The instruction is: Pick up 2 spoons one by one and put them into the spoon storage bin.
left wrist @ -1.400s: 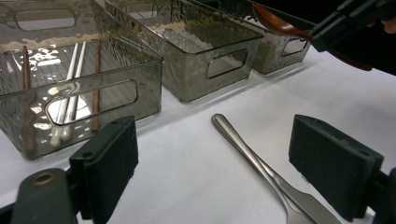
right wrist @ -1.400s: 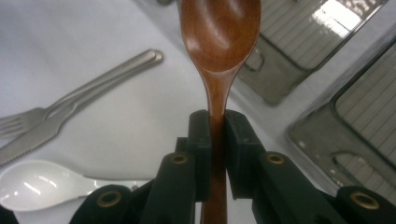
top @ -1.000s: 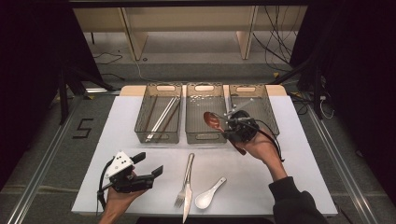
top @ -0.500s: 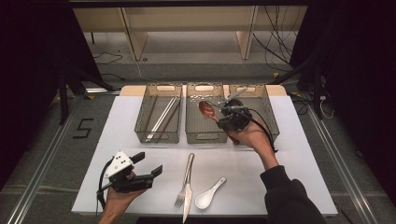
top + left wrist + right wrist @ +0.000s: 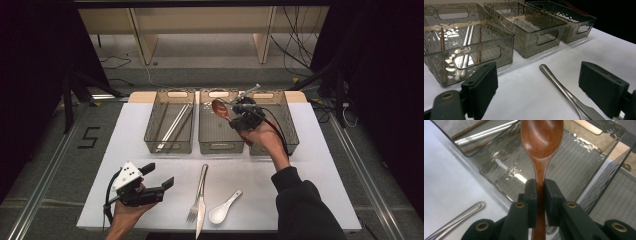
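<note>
Clamped tight between the two black pads of the right gripper [image 5: 539, 188]: the neck of a brown wooden spoon [image 5: 541, 142], bowl pointing away, held above the middle bin [image 5: 584, 157]. Seen close in the right gripper view (but not from above): the grain of the spoon and the ribbed floor of that bin. From the high view, instead: right gripper [image 5: 235, 114] over the gap between middle bin [image 5: 220, 145] and right bin [image 5: 292, 132], spoon [image 5: 220, 108] tilted toward the far left.

Left gripper [image 5: 537, 92] wide open, nothing between the pads, hovering low over the white table [image 5: 529, 90] near a metal handle [image 5: 554, 80]. In the left bin [image 5: 474, 53]: chopsticks [image 5: 465, 50], white and brown. Visible from above only: fork [image 5: 192, 212], knife [image 5: 201, 200] and white ceramic spoon [image 5: 222, 210] lying near the front edge.

Readable writing: a "5" [image 5: 89, 137] taped on the floor, left of the table.

Compared with a second ago: spoon and right gripper shifted left and farther from the person; left gripper unchanged.
</note>
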`<action>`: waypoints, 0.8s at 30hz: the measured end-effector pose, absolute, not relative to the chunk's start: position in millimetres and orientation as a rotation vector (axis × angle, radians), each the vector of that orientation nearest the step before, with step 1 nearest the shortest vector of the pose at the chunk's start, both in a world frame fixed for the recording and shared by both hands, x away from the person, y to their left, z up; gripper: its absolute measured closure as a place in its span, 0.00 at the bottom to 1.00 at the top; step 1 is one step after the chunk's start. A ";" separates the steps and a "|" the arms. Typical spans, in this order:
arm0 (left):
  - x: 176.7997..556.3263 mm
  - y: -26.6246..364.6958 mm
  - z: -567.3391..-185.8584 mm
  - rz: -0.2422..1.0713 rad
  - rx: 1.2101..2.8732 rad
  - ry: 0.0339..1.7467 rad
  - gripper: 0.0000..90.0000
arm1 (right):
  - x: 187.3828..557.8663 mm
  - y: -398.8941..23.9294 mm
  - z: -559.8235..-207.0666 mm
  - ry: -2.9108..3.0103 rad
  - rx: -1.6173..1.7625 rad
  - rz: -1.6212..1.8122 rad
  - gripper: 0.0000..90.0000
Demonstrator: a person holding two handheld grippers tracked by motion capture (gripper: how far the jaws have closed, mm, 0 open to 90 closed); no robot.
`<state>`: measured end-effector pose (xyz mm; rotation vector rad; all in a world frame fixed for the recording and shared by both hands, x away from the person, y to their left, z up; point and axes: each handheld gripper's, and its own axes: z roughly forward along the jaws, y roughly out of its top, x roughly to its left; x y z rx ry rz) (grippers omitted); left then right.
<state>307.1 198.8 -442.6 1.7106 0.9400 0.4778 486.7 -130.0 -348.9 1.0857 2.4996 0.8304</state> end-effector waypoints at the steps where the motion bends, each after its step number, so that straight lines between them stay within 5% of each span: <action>1: 307.1 198.7 -442.6 0.477 1.711 0.940 0.17 | 488.3 -129.3 -349.3 2.498 1.092 0.828 0.91; 24: 307.7 197.9 -442.2 0.473 1.700 0.935 0.17 | 522.2 -112.9 -357.0 2.451 1.196 0.860 0.91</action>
